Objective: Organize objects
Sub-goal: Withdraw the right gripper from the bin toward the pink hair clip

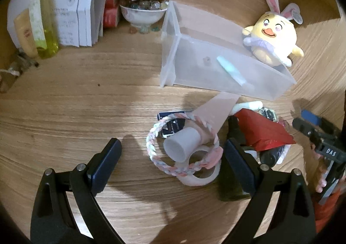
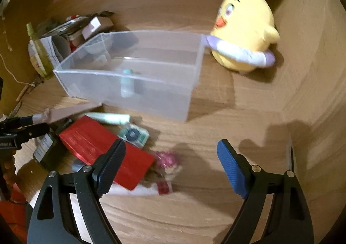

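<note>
While both tools are hanging over the clutter, the left gripper (image 1: pixel 170 161) is standing wide and empty around a white tube (image 1: pixel 183 144) and braided ring (image 1: pixel 155 136), and the right gripper (image 2: pixel 170 166) is gaping empty above a red packet (image 2: pixel 103 149). The clear bin (image 2: pixel 134 90) is sitting at twelve o'clock. Closing here is likely risking snagging the ring along with the tube.

Both the left gripper (image 1: pixel 173 161) and right gripper (image 2: pixel 170 166) tilt down over the bench (image 1: pixel 64 103), jaws spread wide, holding nothing.
</note>
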`<action>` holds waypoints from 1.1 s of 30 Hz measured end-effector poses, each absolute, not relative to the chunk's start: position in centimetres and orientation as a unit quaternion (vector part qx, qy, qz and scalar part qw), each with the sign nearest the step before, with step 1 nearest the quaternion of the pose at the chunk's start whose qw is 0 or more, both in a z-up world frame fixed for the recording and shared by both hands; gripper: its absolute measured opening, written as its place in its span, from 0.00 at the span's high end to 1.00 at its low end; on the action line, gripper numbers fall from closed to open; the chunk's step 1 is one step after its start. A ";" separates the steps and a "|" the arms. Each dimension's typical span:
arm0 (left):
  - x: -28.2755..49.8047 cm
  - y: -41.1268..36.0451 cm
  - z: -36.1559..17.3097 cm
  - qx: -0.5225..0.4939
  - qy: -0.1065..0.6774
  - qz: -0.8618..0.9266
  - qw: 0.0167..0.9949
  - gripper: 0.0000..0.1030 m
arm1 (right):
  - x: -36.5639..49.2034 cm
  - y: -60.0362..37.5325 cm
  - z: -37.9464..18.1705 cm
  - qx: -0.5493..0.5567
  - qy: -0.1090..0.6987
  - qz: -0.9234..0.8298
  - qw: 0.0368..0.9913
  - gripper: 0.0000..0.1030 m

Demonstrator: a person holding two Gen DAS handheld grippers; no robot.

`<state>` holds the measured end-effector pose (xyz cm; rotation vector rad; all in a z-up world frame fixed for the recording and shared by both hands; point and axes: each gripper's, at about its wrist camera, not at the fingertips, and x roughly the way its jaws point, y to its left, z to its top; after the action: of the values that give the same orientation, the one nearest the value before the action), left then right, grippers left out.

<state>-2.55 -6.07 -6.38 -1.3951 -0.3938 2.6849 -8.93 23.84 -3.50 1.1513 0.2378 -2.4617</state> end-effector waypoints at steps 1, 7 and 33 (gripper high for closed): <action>-2.6 -6.1 -6.5 -0.457 -0.132 0.879 0.046 0.06 | -8.9 24.2 -3.7 0.418 0.081 -0.882 0.203 0.18; -2.2 -5.5 -5.8 -0.434 -0.110 0.893 0.042 0.20 | -8.7 25.4 -5.2 0.434 0.064 -0.879 0.188 0.18; 0.9 -6.0 -1.8 -0.370 -0.098 0.924 0.026 0.44 | -10.0 24.8 -6.2 0.441 0.052 -0.875 0.192 0.57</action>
<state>0.87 -6.02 -1.84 -1.1433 -0.3017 2.8548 -9.99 24.79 -6.25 1.2386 0.1472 -2.4570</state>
